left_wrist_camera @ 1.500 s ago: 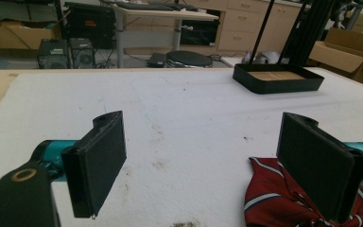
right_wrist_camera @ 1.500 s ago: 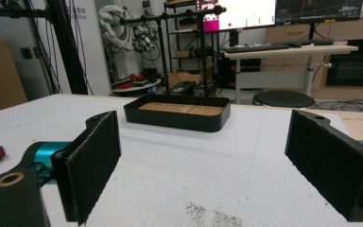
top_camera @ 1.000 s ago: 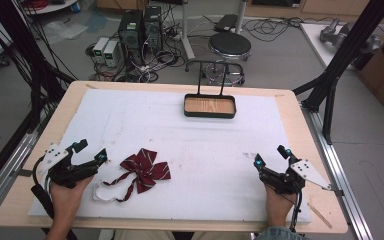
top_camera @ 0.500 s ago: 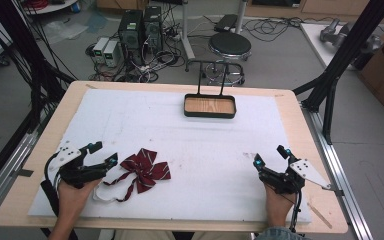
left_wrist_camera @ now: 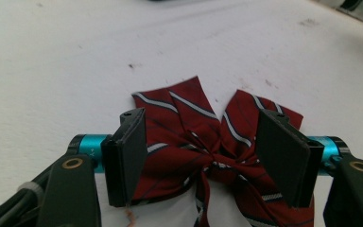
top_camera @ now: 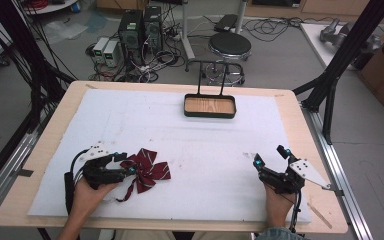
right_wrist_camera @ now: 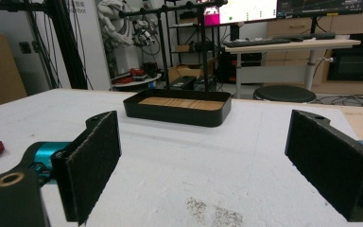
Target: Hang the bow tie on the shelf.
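A dark red bow tie (top_camera: 149, 170) with white stripes lies on the white mat at the front left. My left gripper (top_camera: 128, 168) reaches over its left side. In the left gripper view the jaws straddle the bow tie (left_wrist_camera: 194, 137) on either side of its knot. They have just been closing, and the left gripper (left_wrist_camera: 203, 118) still shows a gap at the pads (left_wrist_camera: 127, 156). My right gripper (top_camera: 270, 156) rests on the mat at the front right, wide open, with nothing inside the right gripper (right_wrist_camera: 205, 142).
A black tray (top_camera: 210, 114) with a wooden bottom stands at the back middle of the mat; it shows as the tray (right_wrist_camera: 175, 114) straight ahead of the right gripper. A stool (top_camera: 229, 47), computers and cables stand on the floor beyond the table.
My left gripper has slid right, from beside the bow tie to over it, and its jaws have narrowed around the bow. The right gripper has kept still.
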A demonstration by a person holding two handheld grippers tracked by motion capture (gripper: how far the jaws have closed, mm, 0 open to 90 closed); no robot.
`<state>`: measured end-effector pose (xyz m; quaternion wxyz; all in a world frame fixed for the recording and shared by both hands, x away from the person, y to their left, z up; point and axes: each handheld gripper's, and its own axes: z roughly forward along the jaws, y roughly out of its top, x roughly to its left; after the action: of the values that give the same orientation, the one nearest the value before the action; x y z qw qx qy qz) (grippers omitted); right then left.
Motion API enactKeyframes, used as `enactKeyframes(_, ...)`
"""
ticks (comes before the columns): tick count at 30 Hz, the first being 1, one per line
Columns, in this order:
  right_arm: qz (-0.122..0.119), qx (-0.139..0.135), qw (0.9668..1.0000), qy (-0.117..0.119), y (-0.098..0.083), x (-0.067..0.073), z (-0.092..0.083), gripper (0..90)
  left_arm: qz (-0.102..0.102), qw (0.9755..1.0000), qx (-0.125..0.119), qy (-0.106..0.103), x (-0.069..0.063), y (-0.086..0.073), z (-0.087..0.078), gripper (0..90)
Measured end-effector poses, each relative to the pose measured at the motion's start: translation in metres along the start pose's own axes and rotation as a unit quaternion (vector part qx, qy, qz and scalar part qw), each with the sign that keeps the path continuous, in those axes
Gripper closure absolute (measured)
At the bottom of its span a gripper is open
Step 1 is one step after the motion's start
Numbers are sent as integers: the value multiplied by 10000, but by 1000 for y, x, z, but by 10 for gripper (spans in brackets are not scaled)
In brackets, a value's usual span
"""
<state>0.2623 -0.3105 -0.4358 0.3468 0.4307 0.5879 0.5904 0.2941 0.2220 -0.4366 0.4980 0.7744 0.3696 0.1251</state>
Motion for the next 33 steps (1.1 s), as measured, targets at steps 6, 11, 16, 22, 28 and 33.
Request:
enactKeyframes(6,5,-3,10000,3,0,0,0,104,247,9986,471,-69,-8,1,11,395)
enactKeyframes(11,3,14,10000,-5,0,0,0,104,396,9963,754,117,-12,3,17,378)
enactKeyframes(16,-14,9,10000,-7,0,0,0,104,442,9944,952,138,-13,3,20,416)
enactKeyframes(22,-10,17,10000,-12,0,0,0,104,476,9925,1102,243,-15,2,24,459)
enactKeyframes(28,5,19,10000,-10,0,0,0,104,499,9930,1017,342,-20,1,23,639)
enactKeyframes(33,4,19,10000,-14,0,0,0,104,219,9957,854,294,-18,6,19,671)
